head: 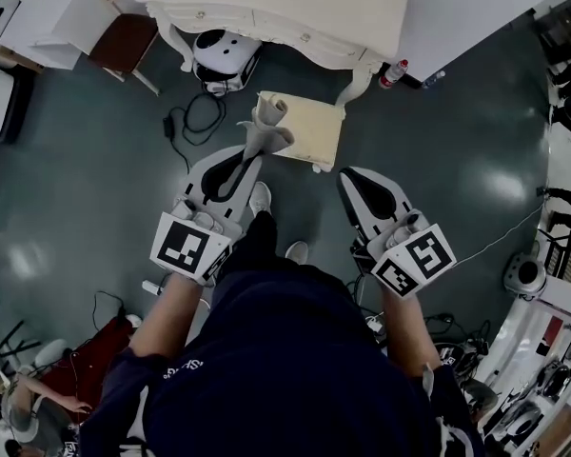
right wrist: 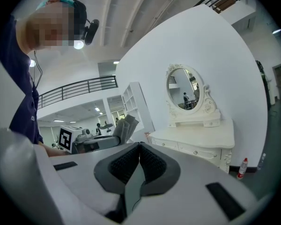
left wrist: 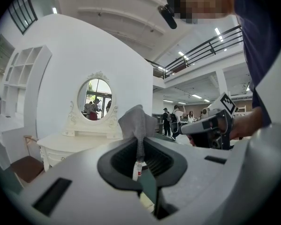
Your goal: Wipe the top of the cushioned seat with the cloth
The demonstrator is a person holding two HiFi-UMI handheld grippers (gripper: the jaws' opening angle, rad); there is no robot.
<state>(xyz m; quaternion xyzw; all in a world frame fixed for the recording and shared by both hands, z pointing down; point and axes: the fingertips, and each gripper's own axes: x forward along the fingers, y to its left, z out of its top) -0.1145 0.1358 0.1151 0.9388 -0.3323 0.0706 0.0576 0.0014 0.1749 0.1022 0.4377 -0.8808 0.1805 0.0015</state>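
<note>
The seat (head: pixel 314 133) is lying bare and open from above, save its left edge, where the cloth (head: pixel 266 122) in the left gripper (head: pixel 247 158) is hanging over it. The table (head: pixel 295 8) is crowding the far side, one leg (head: pixel 356 82) standing just beside the seat. The floor (head: pixel 438 150) is lying open to the right, while a cable (head: pixel 195 117) and a white machine (head: pixel 224 53) are cluttering the left.

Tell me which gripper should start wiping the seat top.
Left. The left gripper is shut on the cloth by the cushioned seat; the right gripper is shut and empty.
</note>
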